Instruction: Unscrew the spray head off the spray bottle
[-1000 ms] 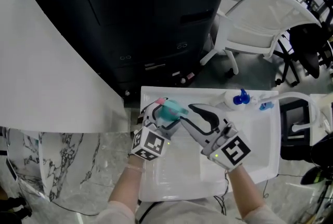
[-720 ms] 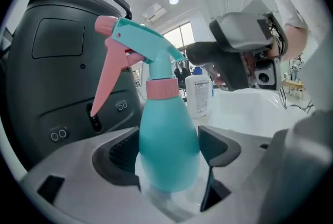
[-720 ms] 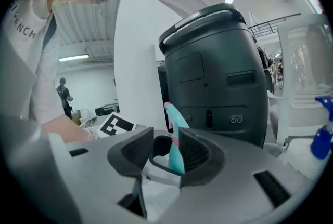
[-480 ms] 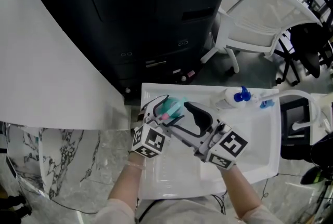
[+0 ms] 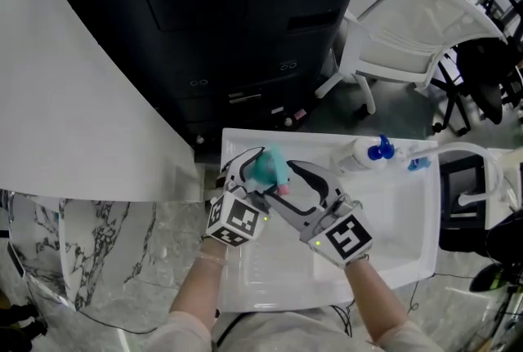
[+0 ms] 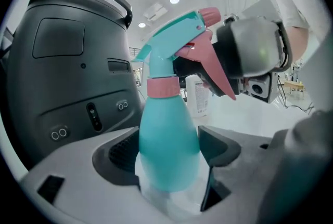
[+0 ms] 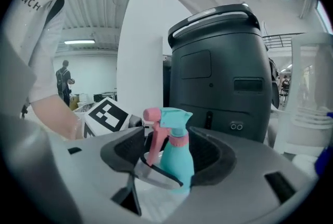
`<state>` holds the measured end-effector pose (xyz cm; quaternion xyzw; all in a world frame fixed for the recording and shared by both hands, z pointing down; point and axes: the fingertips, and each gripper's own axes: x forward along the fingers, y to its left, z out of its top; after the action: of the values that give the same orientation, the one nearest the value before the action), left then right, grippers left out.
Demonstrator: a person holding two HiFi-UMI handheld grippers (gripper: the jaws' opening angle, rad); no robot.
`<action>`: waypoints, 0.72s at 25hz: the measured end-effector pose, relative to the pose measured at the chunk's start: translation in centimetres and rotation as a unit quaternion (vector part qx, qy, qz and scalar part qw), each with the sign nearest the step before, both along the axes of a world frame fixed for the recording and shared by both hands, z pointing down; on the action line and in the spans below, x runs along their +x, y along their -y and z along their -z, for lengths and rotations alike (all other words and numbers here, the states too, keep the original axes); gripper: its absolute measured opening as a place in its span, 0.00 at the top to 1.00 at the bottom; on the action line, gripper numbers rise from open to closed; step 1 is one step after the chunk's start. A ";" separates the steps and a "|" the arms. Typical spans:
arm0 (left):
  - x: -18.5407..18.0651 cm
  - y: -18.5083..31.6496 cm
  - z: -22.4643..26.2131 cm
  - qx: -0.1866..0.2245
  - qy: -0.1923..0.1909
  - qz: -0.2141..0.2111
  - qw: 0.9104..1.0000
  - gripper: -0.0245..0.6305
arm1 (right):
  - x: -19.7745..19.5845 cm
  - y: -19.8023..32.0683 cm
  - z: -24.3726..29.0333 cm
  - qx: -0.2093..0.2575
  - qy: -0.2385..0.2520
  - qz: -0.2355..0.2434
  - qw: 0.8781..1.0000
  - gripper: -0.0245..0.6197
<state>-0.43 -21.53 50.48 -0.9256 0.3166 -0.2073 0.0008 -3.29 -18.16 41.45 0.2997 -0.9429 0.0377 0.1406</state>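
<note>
The spray bottle (image 6: 166, 129) is standing upright between the jaws of the left hand-held gripper (image 5: 255, 171), above the white surface (image 5: 392, 228). The left jaws are clamping its rounded body, with the dark pads pressing both sides. The body is smooth teal plastic, pear-shaped and narrowing to the neck; its base is showing pale and translucent. A pink ring collar (image 6: 163, 87) is sitting on the neck. The spray head (image 6: 177, 36) above it is angular teal plastic, carrying a long tapered pink trigger (image 6: 210, 69) and a small round pink nozzle tip (image 6: 209, 14).

The right hand-held gripper (image 7: 171, 158) is facing the bottle from the trigger side. Its jaws have just been opening and are standing wide apart, with the bottle's upper part between them and clearance on both sides. Its pads are dark, curved and finely ribbed.
</note>
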 end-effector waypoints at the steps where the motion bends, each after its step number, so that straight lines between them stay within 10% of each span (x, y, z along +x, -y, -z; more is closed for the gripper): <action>1: 0.0 0.1 0.0 -0.001 -0.002 0.001 1.000 0.42 | 0.7 0.1 -0.1 -0.005 0.004 -0.011 1.000 0.55; 11: -0.2 0.2 0.0 -0.003 0.000 0.016 1.000 0.42 | 6.4 3.1 -0.7 -0.065 0.055 -0.140 0.987 0.66; 18: -0.1 0.3 -0.1 -0.005 0.006 0.021 1.000 0.42 | 3.2 0.0 0.4 -0.086 0.102 -0.085 0.987 0.63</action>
<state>-0.56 -21.88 50.56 -0.9175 0.3350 -0.2142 -0.0066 -0.05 -18.13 41.00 0.3605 -0.9165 0.1604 0.0656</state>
